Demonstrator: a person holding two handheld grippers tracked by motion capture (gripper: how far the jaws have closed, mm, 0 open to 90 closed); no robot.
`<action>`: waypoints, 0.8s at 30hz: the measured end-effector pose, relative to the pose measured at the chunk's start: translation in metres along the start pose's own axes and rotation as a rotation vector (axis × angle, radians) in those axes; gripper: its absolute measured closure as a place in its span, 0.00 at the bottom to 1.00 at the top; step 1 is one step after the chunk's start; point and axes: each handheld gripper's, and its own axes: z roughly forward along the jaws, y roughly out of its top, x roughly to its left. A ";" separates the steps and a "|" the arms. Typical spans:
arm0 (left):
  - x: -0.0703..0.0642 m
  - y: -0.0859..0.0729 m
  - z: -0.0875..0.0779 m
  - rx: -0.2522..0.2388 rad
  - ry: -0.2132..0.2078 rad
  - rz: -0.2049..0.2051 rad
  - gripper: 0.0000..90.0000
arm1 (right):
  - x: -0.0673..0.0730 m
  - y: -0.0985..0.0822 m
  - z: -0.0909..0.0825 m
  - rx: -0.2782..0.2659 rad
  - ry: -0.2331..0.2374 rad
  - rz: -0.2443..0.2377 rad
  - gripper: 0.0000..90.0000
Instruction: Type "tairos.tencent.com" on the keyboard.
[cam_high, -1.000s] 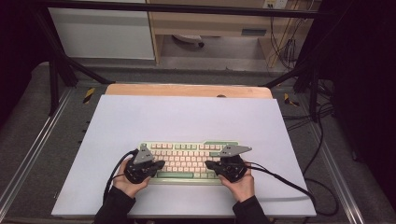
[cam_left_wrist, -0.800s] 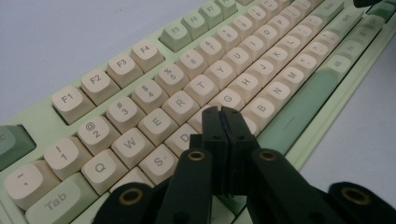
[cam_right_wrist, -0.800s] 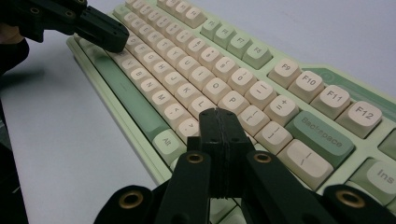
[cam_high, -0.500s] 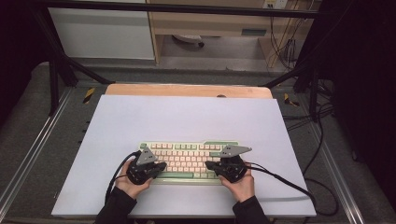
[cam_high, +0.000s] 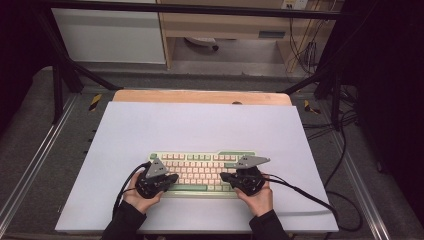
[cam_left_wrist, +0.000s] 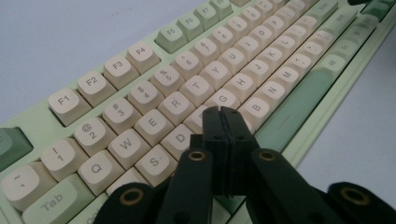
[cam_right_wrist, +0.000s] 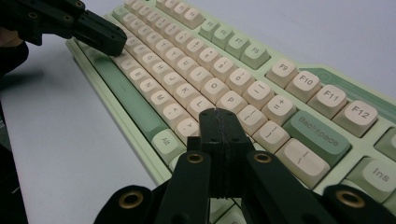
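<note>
I have a tool in each hand, both hovering low over the keyboard (cam_high: 200, 170), which lies flat near my edge of the counter (cam_high: 200, 125) with its long side across me. My left tool (cam_left_wrist: 222, 112) is clenched tight with nothing between its jaws — the two black tips are pressed together into one blunt point, set over the home row near the F and G keys. Whether that point is touching a key or just above it, I cannot tell. My right tool (cam_right_wrist: 219, 114) is clenched the same way, empty, its tip over the right end of the letter rows, near the punctuation keys and below Backspace (cam_right_wrist: 316, 132). From that side I can also see my left tool's tip down at the far left end of the keys.

I judge this to be the typing step: closed tips used as single fingers, poised on either half of the board. The next move calls for a short, straight press on one key only — keeping the tip centred on the cap so it does not catch a neighbour, then lifting clear before shifting sideways.
</note>
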 end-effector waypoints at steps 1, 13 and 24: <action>0.000 0.000 -0.001 0.000 0.001 0.002 0.99 | 0.000 0.000 0.000 0.000 0.000 0.000 1.00; 0.005 0.002 -0.010 -0.019 0.007 -0.013 1.00 | -0.001 0.000 -0.001 -0.005 -0.002 0.002 1.00; 0.011 0.006 -0.017 -0.037 0.020 -0.024 1.00 | -0.001 0.000 -0.002 -0.005 -0.004 0.004 1.00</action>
